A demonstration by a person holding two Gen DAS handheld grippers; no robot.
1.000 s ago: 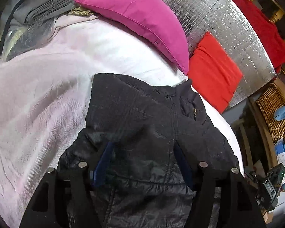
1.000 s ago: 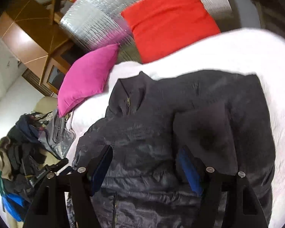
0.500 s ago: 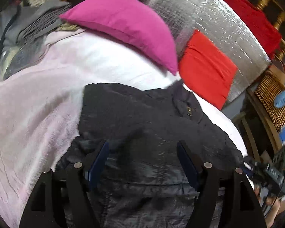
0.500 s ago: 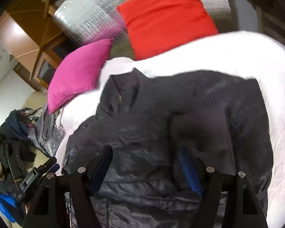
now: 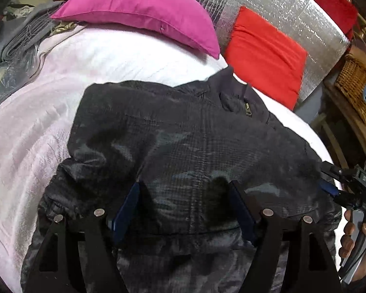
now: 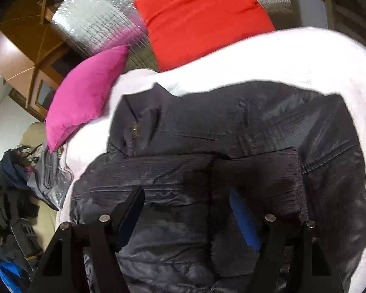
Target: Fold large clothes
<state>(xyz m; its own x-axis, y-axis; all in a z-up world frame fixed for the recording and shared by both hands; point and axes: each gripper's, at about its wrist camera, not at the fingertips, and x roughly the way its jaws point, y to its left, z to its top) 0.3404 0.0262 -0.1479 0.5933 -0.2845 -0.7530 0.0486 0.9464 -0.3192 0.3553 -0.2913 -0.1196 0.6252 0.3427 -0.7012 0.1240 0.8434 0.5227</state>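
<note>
The black jacket (image 5: 183,146) lies on the white bed (image 5: 24,146); left gripper (image 5: 185,207) and right gripper (image 6: 185,217) hover above it, both released.

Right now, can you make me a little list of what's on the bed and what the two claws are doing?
bed cover: white blanket
clothing: black jacket, lying flat on the blanket, collar toward the pillows
jacket zip: pull visible at the collar
pillows: pink pillow and red pillow, past the jacket
left claw: open over the jacket, holding nothing
right claw: open over the jacket, holding nothing
beside the bed: wicker basket
</note>
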